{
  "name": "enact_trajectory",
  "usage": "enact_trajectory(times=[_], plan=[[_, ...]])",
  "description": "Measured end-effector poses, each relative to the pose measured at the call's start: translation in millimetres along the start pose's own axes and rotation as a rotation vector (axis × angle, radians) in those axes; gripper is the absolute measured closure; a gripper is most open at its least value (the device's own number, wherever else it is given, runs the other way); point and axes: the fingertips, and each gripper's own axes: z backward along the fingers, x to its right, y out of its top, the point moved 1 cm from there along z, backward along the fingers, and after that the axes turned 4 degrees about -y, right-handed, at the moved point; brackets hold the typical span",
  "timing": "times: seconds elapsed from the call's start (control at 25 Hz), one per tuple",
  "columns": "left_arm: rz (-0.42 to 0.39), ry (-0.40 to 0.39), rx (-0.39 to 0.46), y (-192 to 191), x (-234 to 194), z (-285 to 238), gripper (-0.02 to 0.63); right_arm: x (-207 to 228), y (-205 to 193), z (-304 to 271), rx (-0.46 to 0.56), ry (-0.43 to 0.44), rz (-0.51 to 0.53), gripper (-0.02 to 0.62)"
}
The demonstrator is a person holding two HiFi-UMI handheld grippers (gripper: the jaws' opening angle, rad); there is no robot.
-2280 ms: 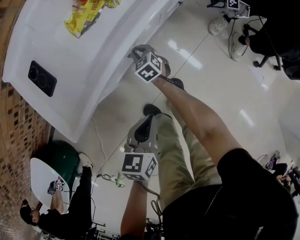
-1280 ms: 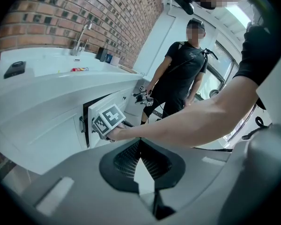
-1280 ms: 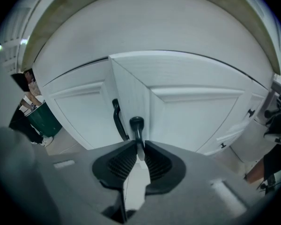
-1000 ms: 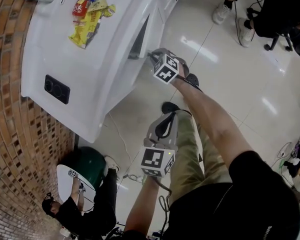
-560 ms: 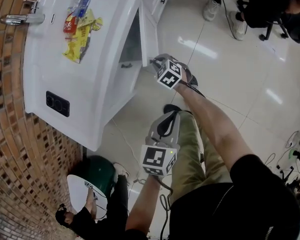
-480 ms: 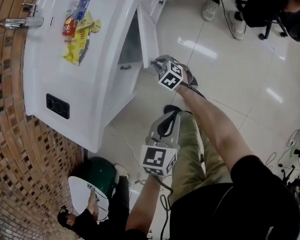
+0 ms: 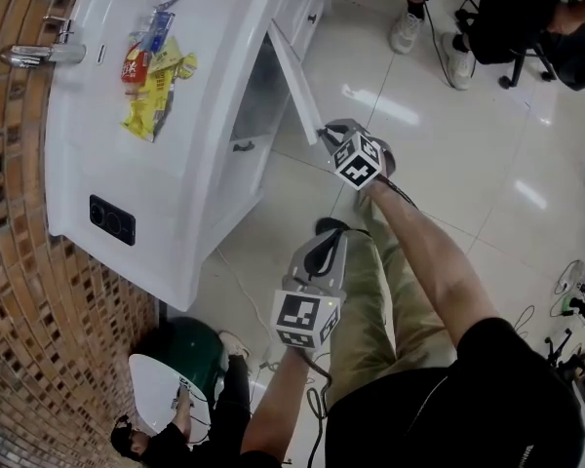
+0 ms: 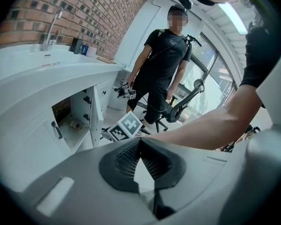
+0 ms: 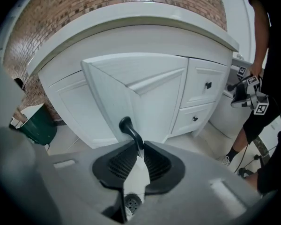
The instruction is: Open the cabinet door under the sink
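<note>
1. Clamping the black door handle [image 9: 130, 129] in the right gripper [image 9: 138, 149], low in the middle of the right gripper view. Jaws closing on it, with the handle pinched between the very tips.
2. Holding nothing in the left gripper [image 8: 139, 142]. Tips pressed together, with only pale floor seen through the gap behind them. Lower centre of the head view, well apart from the cabinet.
3. Filling the upper left of the head view: white sink cabinet [image 7: 127, 164], backed against a brick wall [image 7: 19, 291], with a chrome faucet [image 7: 39, 55] at the far left edge.
4. Swung partly out from that cabinet, upper centre of the head view: cabinet door [image 7: 294, 84], its free edge toward the right gripper, with the dark opening showing just left of it.
5. Standing at the bottom left, near the cabinet's end: dark green bin [image 7: 190, 344].
6. Lying on the countertop, upper left: yellow and red snack packets [image 7: 151, 81].
7. Resting lower on the same counter, apart from the packets: small black device [image 7: 112, 220].
8. Showing right of the door in the right gripper view: two drawers [image 9: 203, 97], each with a small dark knob.
</note>
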Motion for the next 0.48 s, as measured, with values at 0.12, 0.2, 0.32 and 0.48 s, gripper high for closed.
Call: enact_trajectory(times=[0.12, 0.2, 0.32, 0.48], plan=[[0.005, -0.007, 0.002, 2.9, -1.2, -4.0, 0.591, 12.8, -8.0, 6.4, -0.003, -0.024, -0.043, 0.558], [0.004, -0.012, 0.006, 6.7, -0.7, -7.6, 0.591, 21.3, -11.9, 9.6, 0.002, -0.036, -0.069, 0.561], [0.005, -0.024, 0.003, 10.0, 0.5, -16.7, 0.591, 34.1, -17.0, 13.5, 0.009, -0.036, -0.079, 0.561], [0.001, -0.040, -0.005, 16.2, 0.7, -26.0, 0.591, 49.9, -22.8, 19.0, 0.008, -0.035, -0.077, 0.566]])
